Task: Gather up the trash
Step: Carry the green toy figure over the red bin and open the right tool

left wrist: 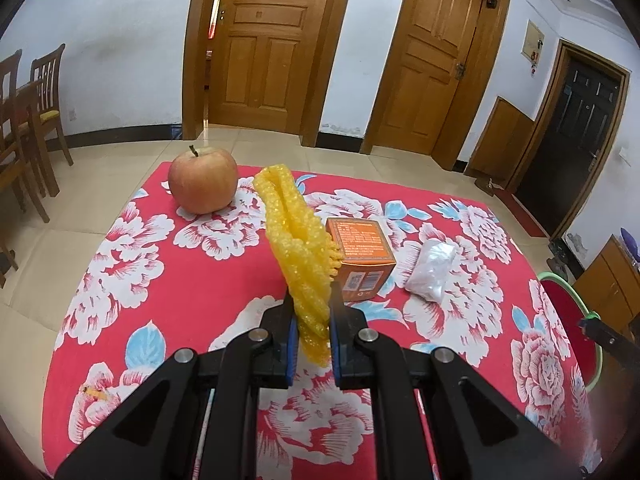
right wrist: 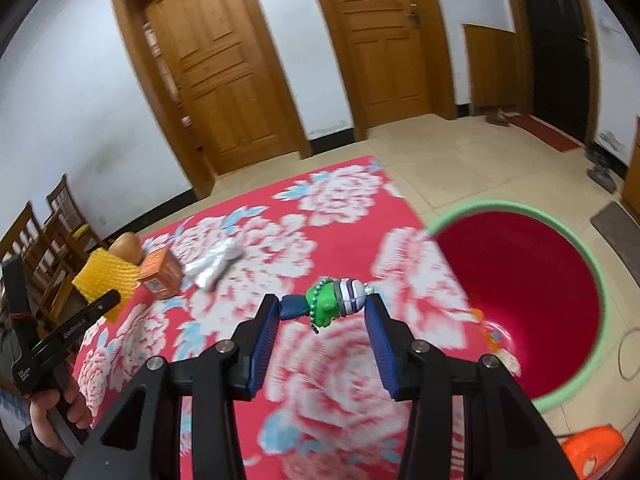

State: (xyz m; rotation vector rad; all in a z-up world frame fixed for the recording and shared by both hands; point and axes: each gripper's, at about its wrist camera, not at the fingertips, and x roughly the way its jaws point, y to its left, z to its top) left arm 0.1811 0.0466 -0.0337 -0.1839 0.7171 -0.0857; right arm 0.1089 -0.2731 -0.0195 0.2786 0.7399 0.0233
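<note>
My left gripper (left wrist: 311, 300) is shut on a yellow foam fruit net (left wrist: 298, 240), held upright above the red floral tablecloth (left wrist: 200, 292). The net also shows in the right wrist view (right wrist: 102, 278). My right gripper (right wrist: 322, 304) is shut on a small toy figure keychain (right wrist: 328, 300), green, blue and purple, with a bead chain, held across the fingertips above the table near the red bin (right wrist: 520, 300). An orange box (left wrist: 360, 258) and a crumpled clear plastic bag (left wrist: 430, 270) lie on the cloth beyond the net.
An apple (left wrist: 203, 182) sits at the table's far left. The red bin with a green rim (left wrist: 576, 312) stands on the floor at the table's right edge. Wooden chairs (left wrist: 28, 120) stand at the left. An orange object (right wrist: 592, 452) lies on the floor.
</note>
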